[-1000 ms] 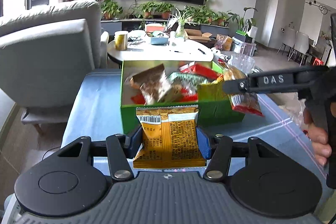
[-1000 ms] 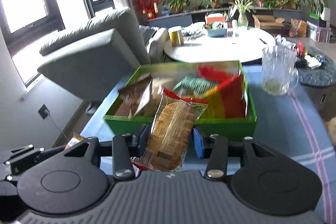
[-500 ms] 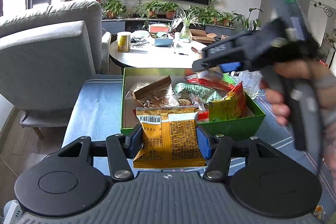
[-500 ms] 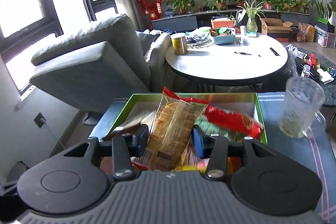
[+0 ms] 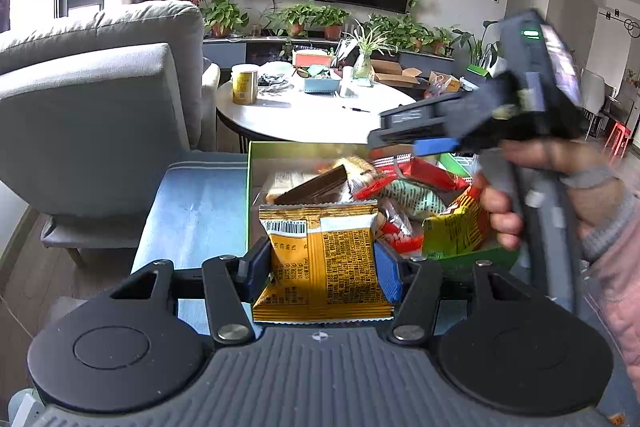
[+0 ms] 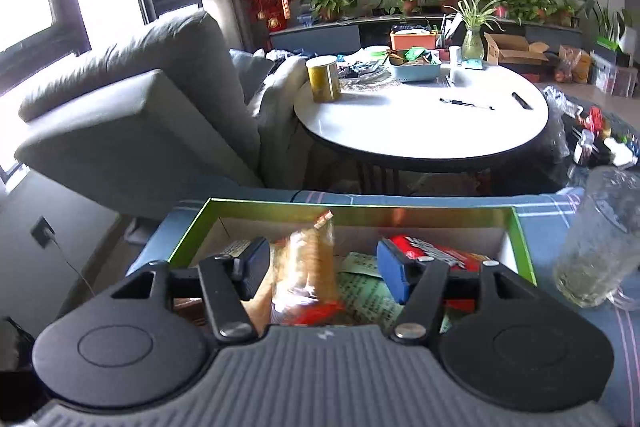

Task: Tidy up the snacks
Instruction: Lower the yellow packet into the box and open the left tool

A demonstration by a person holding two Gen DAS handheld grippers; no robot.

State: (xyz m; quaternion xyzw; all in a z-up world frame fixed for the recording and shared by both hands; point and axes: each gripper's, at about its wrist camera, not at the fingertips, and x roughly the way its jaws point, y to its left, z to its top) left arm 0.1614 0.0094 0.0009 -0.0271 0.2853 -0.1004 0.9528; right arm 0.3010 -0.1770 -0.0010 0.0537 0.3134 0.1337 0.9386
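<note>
The right gripper was seen directly above the green box, its jaws opening, with a clear-wrapped biscuit packet between them; the pads no longer appeared to press on it, and the packet was blurred, upright, its long axis running away from the gripper toward the box's far wall. The packet was judged to be dropping straight below the jaws onto the snacks already lying in the box, so the right side's delivery was taken as nearly done. The left gripper was clamped on an orange snack packet, held flat-faced to the camera with its long axis upright, top edge pointing forward. The green box lay just ahead of and below these fingers, its near wall hidden behind the held packet. The right gripper, carried in a hand, was seen ahead and to the right, hanging over the box's far right part. The left gripper was therefore judged the nearer to the box's free near-left part, and a short forward carry was thought to be what the orange packet needed.
</note>
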